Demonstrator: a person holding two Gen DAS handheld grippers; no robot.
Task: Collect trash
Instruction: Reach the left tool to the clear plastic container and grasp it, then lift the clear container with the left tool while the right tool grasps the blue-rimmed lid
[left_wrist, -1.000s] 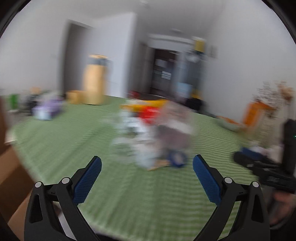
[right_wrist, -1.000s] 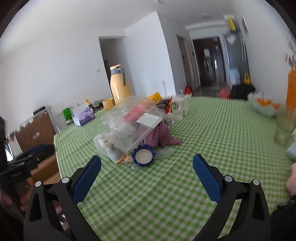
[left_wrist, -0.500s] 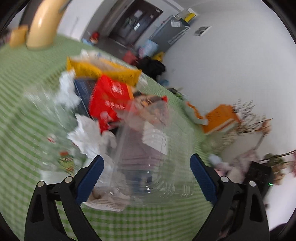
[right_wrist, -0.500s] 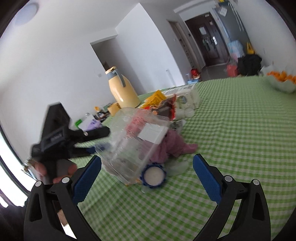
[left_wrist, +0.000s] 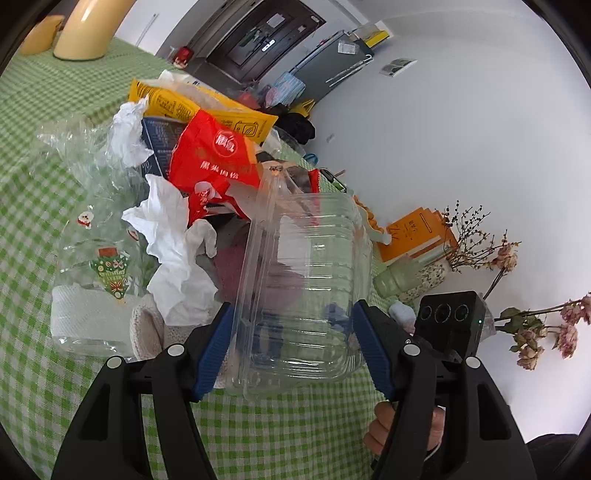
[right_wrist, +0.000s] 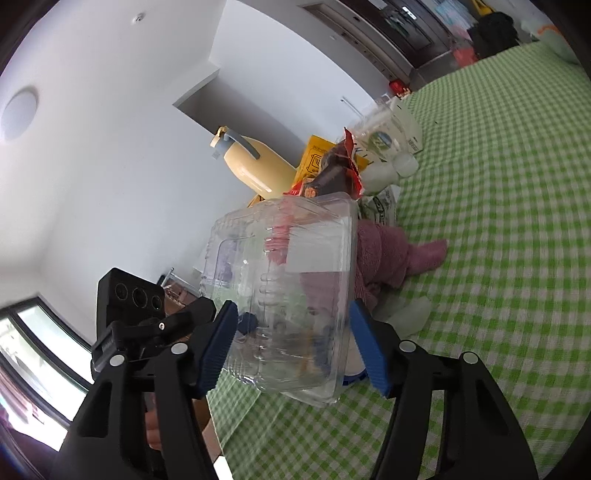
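A clear plastic clamshell box (left_wrist: 306, 280) (right_wrist: 288, 288) lies at the near end of a trash pile on the green checked tablecloth (left_wrist: 295, 435). My left gripper (left_wrist: 293, 347) has the box between its blue pads; its jaws are closing and both pads touch the box's sides. My right gripper (right_wrist: 291, 343) comes from the opposite side, jaws closing too, pads against the same box. Behind it lie a red packet (left_wrist: 214, 155), a yellow packet (left_wrist: 192, 107), crumpled white tissue (left_wrist: 173, 243), printed clear wrap (left_wrist: 92, 236) and a pink cloth (right_wrist: 391, 254).
A yellow thermos jug (right_wrist: 255, 166) stands behind the pile. White bottles and a carton (right_wrist: 388, 147) sit at the pile's far end. An orange book (left_wrist: 417, 236), a pale green bottle (left_wrist: 402, 280) and dried flowers (left_wrist: 535, 332) stand by the wall. Open cloth stretches to the right (right_wrist: 498, 221).
Both grippers have come in on the clear box from opposite sides and rolled. Their jaws, wide open before, have narrowed onto the box's sides.
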